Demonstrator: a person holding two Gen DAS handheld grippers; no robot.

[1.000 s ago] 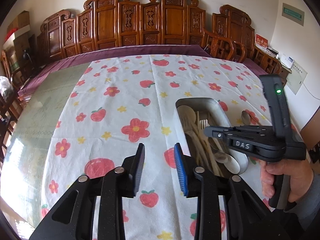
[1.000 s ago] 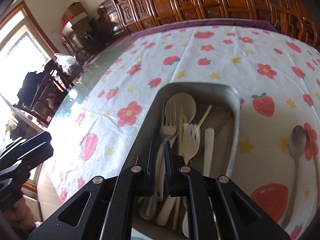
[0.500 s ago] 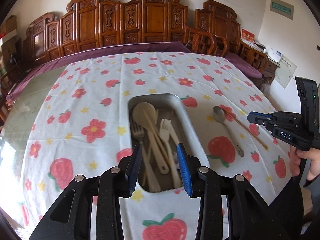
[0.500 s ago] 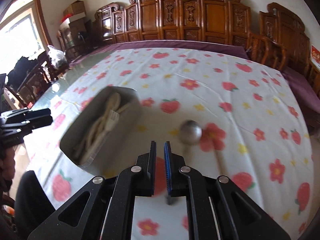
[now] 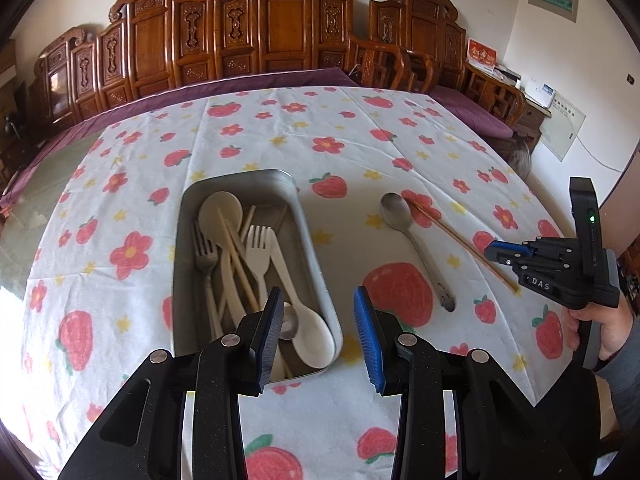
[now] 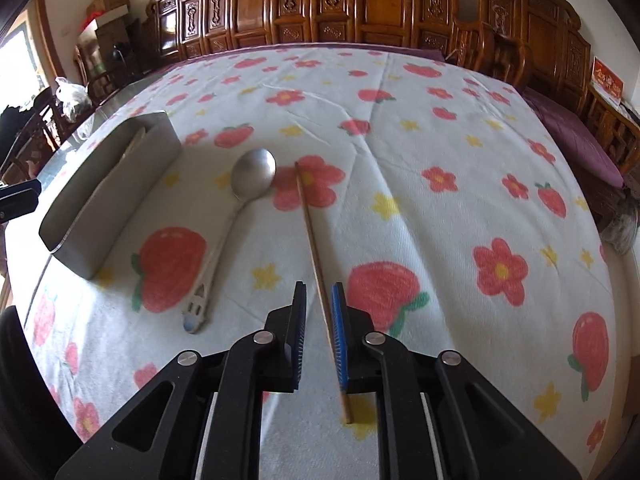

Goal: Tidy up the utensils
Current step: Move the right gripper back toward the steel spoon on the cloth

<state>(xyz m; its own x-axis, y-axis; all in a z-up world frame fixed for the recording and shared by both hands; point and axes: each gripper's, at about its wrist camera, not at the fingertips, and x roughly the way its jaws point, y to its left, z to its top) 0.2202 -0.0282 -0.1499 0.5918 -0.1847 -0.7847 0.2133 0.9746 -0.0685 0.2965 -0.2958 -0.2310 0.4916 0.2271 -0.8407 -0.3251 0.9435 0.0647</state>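
Clearing the last loose pieces off the flowered tablecloth point(image 5: 280, 136) is the step you are on, by the look of it. Your metal tray point(image 5: 316, 264) already holds the forks, pale spoons and sticks; it sits left of centre in the left wrist view. Just beside it, to its right, lie the metal spoon point(image 6: 252, 180) and the single chopstick point(image 6: 310, 232), near each other but apart along their lengths.

Your left gripper point(image 5: 316, 328) hangs part-open and empty over the tray's near end. Your right gripper point(image 6: 320, 316) has just been parting its jaws, and the chopstick runs between them close to the blue pad; the pads do not seem to press on it.

Next, I judge, you need to lower, centre the stick, close firmly, then carry it to the tray.
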